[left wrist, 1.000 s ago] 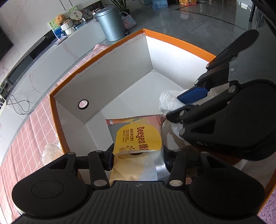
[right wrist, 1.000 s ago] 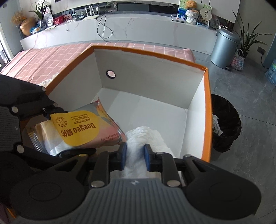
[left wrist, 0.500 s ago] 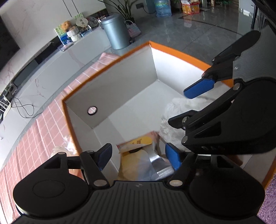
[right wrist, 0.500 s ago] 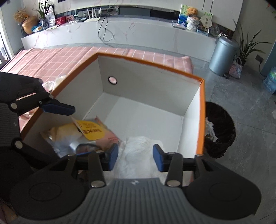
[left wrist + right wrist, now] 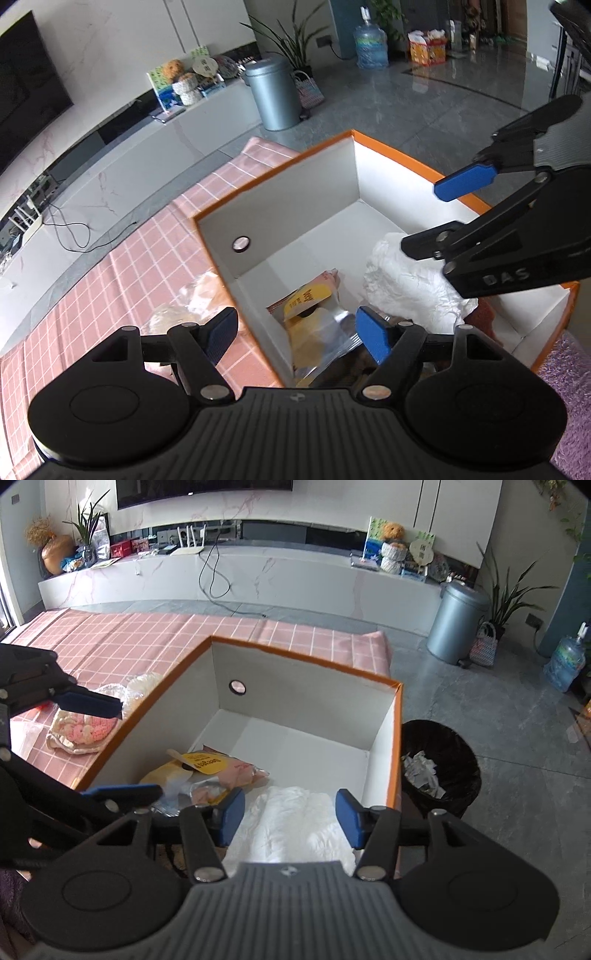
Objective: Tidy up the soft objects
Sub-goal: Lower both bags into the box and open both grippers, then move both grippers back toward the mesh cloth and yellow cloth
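An orange-rimmed white box (image 5: 391, 146) (image 5: 303, 657) stands on the pink checked tablecloth. Inside lie a clear snack packet with a yellow label (image 5: 308, 301) (image 5: 205, 764) and a white crumpled plastic bag (image 5: 410, 280) (image 5: 291, 823). My left gripper (image 5: 299, 334) is open and empty above the box's near left wall. My right gripper (image 5: 290, 816) is open and empty above the white bag; it also shows in the left wrist view (image 5: 439, 218). A pink and cream knitted item (image 5: 83, 731) and bagged soft items (image 5: 195, 299) lie on the cloth left of the box.
A black waste bin (image 5: 439, 764) with paper stands on the floor right of the box. A grey metal bin (image 5: 458, 624) (image 5: 273, 96) stands further back. A purple fuzzy fabric (image 5: 569, 376) is at the near right.
Both grippers opened and let go: the left released the snack packet, the right the white bag. Both have risen and pulled back from the box.
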Motion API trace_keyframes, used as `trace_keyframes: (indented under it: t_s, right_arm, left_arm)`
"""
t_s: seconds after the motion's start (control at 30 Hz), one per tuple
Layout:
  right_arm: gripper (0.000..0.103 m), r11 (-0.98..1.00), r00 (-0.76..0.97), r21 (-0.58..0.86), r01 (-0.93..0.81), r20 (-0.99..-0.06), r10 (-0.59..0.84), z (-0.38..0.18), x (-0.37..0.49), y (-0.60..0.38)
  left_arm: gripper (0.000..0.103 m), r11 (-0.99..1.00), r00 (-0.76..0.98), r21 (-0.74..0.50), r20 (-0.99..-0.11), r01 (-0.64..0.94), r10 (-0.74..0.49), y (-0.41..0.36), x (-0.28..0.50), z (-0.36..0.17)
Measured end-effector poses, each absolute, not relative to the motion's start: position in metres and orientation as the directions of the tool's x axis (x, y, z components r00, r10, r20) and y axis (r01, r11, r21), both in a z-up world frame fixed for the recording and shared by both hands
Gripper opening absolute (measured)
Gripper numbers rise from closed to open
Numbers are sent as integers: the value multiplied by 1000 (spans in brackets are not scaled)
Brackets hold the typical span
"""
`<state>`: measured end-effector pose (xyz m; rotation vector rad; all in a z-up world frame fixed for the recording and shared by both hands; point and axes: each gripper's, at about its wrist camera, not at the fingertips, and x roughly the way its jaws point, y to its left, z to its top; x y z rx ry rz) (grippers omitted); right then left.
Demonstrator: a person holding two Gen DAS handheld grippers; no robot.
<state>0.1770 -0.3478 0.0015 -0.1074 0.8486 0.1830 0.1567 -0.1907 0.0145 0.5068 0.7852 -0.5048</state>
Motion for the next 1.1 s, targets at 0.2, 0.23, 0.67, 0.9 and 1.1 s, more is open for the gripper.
trace_keyframes:
  t_s: [0.2,0.23,0.67,0.9,1.1]
  right_arm:
    - [57,983,697,-22,-182,-708,113,18,153,-340]
    - [57,984,707,-19,-179,-697,115,21,148,-337]
    - [58,986,829,7,-168,-540,145,36,87,-273]
    - [60,987,864,58,-153,-477,162,32,64,-235]
    - [60,989,897,-20,-146,-425,124,16,49,-195]
  left_arm:
    - [86,806,652,192,-702,560,-286,-162,137,28]
    - [86,813,661,182,-689,553,-296,-157,133,30]
    - [86,923,778,-3,-537,386,-327,-68,91,44]
    - [86,959,816,-93,-508,268,-277,-23,73,27]
    - [85,972,821,-113,-520,206,-234,4,57,8]
